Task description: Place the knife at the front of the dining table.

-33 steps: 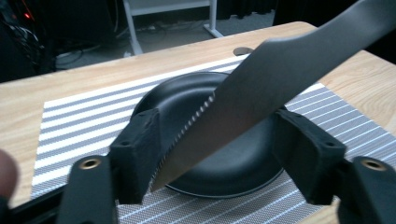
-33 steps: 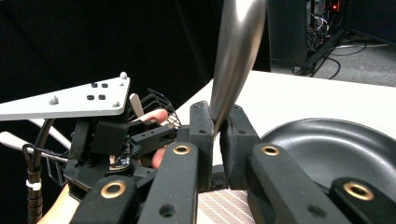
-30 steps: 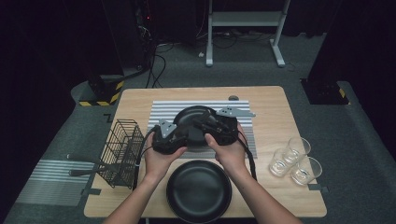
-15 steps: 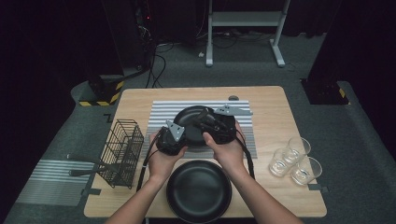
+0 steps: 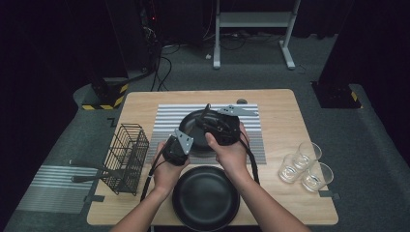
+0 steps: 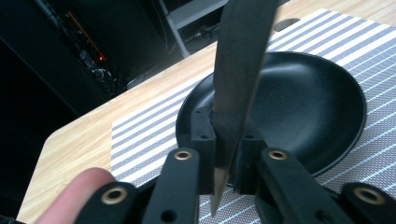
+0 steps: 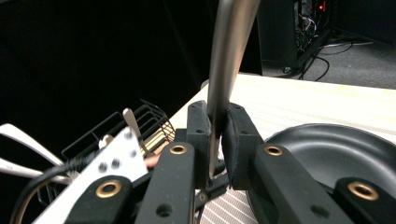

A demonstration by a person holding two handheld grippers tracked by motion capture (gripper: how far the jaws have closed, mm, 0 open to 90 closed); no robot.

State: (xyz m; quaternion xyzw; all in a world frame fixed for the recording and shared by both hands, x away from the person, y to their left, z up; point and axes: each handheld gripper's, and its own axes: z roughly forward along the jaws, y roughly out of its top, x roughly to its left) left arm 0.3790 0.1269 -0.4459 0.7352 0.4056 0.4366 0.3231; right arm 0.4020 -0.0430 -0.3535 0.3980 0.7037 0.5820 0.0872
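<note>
Pinching a flat metal utensil (image 6: 238,70) upright, the left gripper (image 6: 219,154) has just been closing its jaws onto it, over the near rim of the black plate (image 6: 303,102) on the striped mat (image 5: 167,121). The right gripper (image 7: 218,126) clamps a rounded metal shaft, likely the same piece. This is probably a hand-over toward the wire basket (image 5: 126,157).

Item count: two black plates are on the table, one (image 5: 205,197) at the near edge and one (image 5: 193,123) on the mat. There is one striped placemat (image 5: 256,130) and one black wire basket (image 5: 126,157) at the table's left side. Three clear glasses (image 5: 305,165) stand in a cluster at the right. Two hand-held grippers are present, the left gripper (image 5: 191,130) and the right gripper (image 5: 207,113). One thin metal utensil (image 6: 236,70) is clamped in the jaws; its type cannot be determined.
</note>
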